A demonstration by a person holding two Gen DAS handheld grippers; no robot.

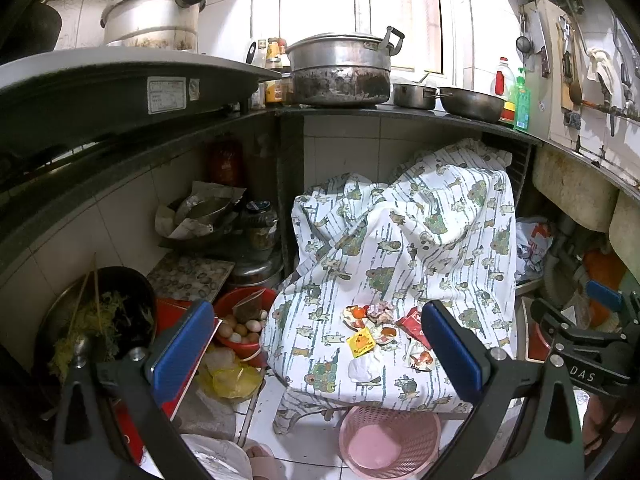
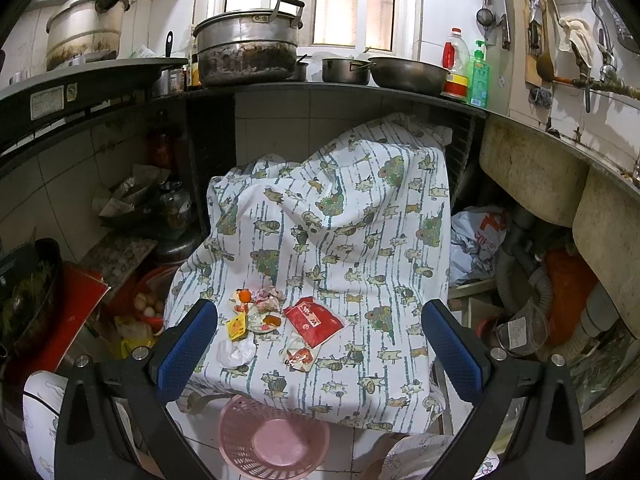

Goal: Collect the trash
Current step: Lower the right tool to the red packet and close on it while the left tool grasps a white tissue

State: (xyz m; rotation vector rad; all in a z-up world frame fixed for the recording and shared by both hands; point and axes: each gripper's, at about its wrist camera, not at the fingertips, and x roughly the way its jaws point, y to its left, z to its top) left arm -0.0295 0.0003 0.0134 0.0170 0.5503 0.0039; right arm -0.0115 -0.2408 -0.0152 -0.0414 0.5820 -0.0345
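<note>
Trash is clustered on the front part of a cloth-draped desk (image 2: pixel 360 208), near its front edge. What lies under the patterned cloth is hidden. A red packet (image 2: pixel 314 320) is seen lying flat, its long axis running diagonally from upper left to lower right in the right wrist view; in the left wrist view it is partly cut off by the blue pad of the left claw (image 1: pixel 316 350). Just left of it, a yellow wrapper (image 2: pixel 236 326), a crumpled white tissue (image 2: pixel 236 352), orange scraps (image 2: pixel 244 296) and a crumpled pinkish wad (image 2: pixel 268 294) are bunched together, touching; their exact nature is hard to make out. A small torn wrapper (image 2: pixel 300 356) with red print is lying just in front of the red packet. A pink mesh basket (image 2: pixel 274 440) is standing upright on the floor below the desk's front edge. Both the left claw and the right claw (image 2: pixel 318 350) are held wide apart, nothing between the pads, above the trash.
</note>
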